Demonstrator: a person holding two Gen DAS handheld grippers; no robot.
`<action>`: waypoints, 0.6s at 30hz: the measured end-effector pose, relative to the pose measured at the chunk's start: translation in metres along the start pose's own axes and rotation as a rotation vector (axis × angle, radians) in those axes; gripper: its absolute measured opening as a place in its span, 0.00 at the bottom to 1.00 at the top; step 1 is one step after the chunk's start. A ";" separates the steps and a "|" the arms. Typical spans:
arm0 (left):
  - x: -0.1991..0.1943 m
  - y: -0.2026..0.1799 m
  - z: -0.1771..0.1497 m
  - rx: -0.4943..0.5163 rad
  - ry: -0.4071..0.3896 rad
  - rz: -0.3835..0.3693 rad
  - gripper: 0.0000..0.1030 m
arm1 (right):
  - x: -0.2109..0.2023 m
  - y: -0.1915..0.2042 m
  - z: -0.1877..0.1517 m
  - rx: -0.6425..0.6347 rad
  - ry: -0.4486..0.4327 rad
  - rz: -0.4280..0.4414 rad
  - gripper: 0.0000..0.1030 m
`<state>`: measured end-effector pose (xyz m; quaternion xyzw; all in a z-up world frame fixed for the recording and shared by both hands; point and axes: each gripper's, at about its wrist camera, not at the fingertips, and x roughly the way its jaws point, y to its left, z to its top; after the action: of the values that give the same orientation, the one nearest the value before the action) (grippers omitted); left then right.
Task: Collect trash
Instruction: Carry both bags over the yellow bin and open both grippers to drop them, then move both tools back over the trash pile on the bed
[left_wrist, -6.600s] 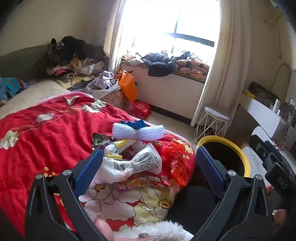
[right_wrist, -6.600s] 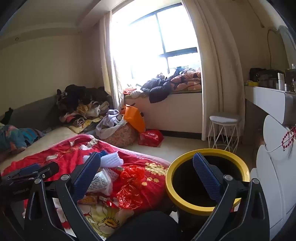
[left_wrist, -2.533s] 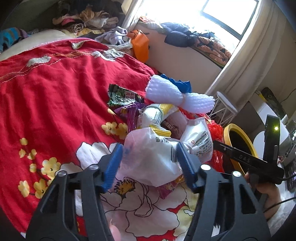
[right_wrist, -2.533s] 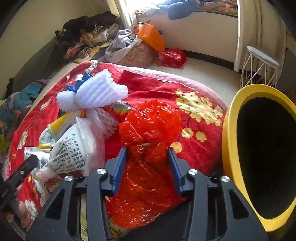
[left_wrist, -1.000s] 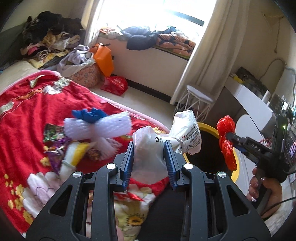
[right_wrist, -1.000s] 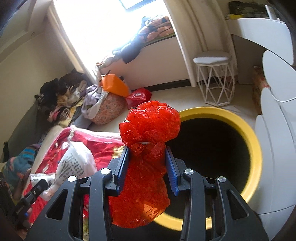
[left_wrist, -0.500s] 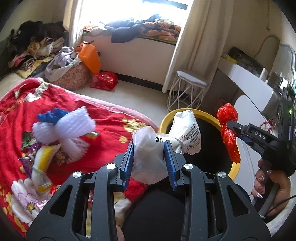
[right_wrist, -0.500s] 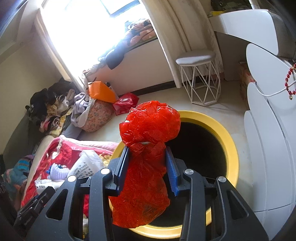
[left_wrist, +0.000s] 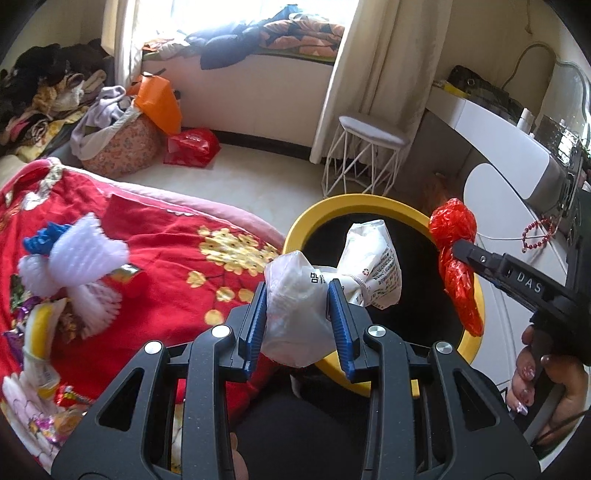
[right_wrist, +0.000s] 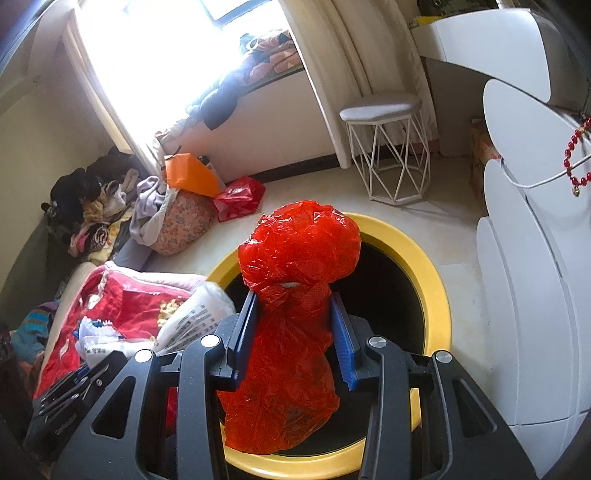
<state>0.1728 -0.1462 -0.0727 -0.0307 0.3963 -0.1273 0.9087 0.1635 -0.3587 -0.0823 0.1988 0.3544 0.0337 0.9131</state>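
Red crinkled plastic bag (right_wrist: 291, 314) is clamped between the blue pads of the right gripper (right_wrist: 293, 325) and hangs over the black mouth of the yellow-rimmed round bin (right_wrist: 432, 280). A white printed plastic wrapper, twisted at its middle (left_wrist: 321, 291), is pinched in the left gripper (left_wrist: 297, 314), its far end over the near rim of the bin. The disposal step is judged to be in hand. Next, the left load should be carried further over the opening, and both jaws must be widened. More litter is seen on the red floral bedspread (left_wrist: 159, 258).
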 end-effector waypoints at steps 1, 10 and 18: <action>0.002 -0.001 0.000 0.002 0.002 -0.004 0.26 | 0.002 -0.001 0.000 -0.001 0.004 -0.001 0.39; 0.000 -0.002 -0.001 -0.019 -0.033 -0.065 0.72 | 0.004 -0.014 0.001 0.050 -0.009 -0.028 0.69; -0.022 0.009 -0.006 -0.036 -0.109 -0.035 0.86 | -0.001 -0.007 0.000 0.018 -0.037 -0.028 0.70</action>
<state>0.1558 -0.1316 -0.0621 -0.0608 0.3478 -0.1343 0.9259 0.1624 -0.3653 -0.0847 0.2028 0.3406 0.0141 0.9180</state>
